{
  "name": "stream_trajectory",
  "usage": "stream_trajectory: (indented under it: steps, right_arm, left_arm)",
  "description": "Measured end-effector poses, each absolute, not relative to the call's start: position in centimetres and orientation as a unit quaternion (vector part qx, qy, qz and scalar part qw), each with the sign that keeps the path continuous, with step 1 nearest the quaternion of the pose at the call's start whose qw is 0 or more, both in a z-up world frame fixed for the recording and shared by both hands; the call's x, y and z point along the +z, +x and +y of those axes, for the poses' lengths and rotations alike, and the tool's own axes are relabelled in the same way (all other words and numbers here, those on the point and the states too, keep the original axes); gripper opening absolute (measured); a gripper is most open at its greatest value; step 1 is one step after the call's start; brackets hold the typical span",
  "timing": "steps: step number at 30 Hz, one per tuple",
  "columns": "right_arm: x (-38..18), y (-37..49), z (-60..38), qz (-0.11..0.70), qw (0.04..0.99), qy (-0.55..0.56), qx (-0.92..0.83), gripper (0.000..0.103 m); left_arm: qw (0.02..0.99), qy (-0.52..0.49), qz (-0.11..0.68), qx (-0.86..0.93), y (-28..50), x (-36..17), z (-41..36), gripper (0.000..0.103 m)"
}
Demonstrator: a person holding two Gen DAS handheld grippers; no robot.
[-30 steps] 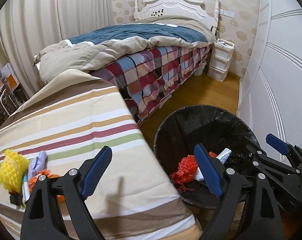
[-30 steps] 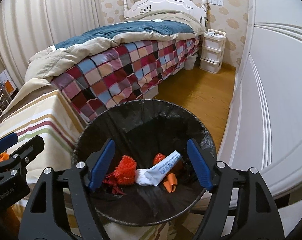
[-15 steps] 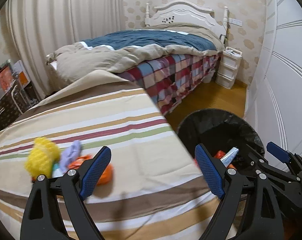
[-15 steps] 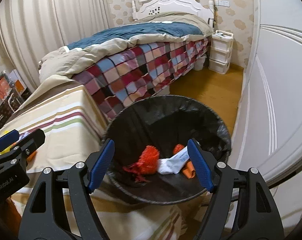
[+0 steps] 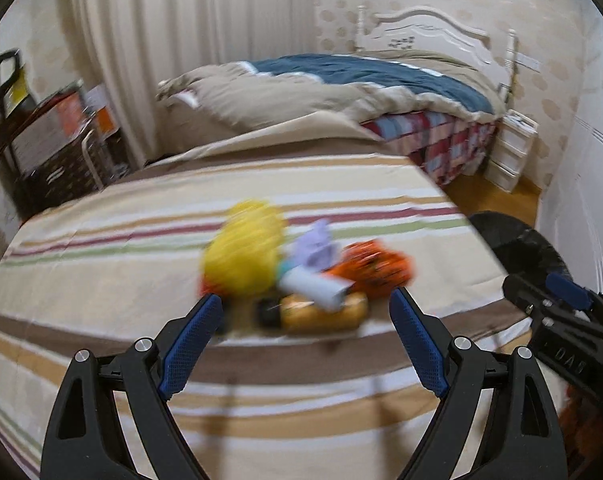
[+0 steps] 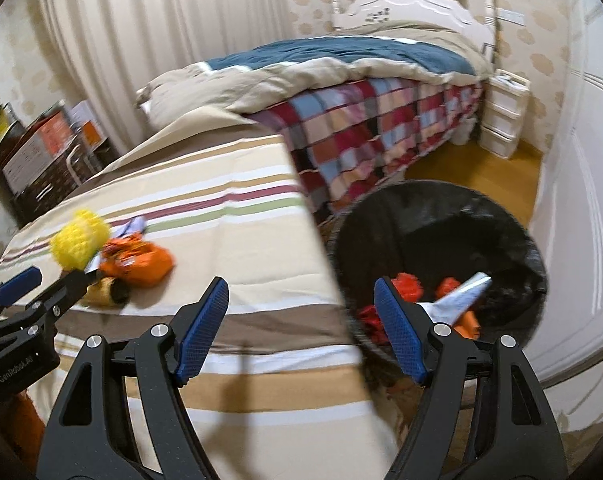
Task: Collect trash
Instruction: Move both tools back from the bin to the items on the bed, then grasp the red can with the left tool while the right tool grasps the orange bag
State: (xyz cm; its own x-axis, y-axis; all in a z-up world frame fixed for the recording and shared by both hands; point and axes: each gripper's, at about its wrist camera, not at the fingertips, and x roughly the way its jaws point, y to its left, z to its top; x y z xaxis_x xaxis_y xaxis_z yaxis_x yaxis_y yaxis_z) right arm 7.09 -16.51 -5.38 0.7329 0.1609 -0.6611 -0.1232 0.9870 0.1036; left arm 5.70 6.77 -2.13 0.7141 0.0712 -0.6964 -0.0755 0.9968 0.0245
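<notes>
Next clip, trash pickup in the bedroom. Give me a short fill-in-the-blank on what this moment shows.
1. The trash bin is lined with a ____ bag.
2. The pile of trash still to collect lies on the ____ cloth.
3. The jaws of the left gripper stand ____ with nothing between them.
4. The foam net on the pile is ____.

Missing words: black; striped; open; yellow

A blurred heap of trash, namely a yellow foam net (image 5: 243,250), purple scrap (image 5: 317,246), white tube (image 5: 315,286), orange wrapper (image 5: 375,266) and yellow-brown packet (image 5: 321,314), lies on the striped cloth (image 5: 141,240) near the black-lined bin (image 6: 441,236) holding red and orange scraps.
</notes>
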Motion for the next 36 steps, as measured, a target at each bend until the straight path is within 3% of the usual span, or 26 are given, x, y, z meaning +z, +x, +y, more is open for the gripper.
stream_trajectory:
  steps: [12, 28, 33, 36]
  right_arm:
    - [-5.8, 7.2, -9.2, 0.365, 0.920, -0.027, 0.138, 0.073]
    - [-6.3, 10.3, -4.8, 0.382, 0.909, -0.054, 0.159, 0.073]
    - [-6.6, 10.7, -4.6, 0.393, 0.903, -0.054, 0.163, 0.052]
    - [-6.6, 10.7, -5.2, 0.395, 0.904, -0.046, 0.158, 0.048]
  left_arm:
    - [0.914, -0.031, 0.392, 0.097, 4.1, -3.7, 13.2, 0.085]
    - [0.908, -0.058, 0.404, 0.099, 4.1, -4.6, 15.1, 0.085]
    - [0.907, -0.061, 0.404, 0.099, 4.3, -4.6, 15.3, 0.085]
    - [0.907, -0.064, 0.404, 0.098, 4.3, -4.6, 15.4, 0.085]
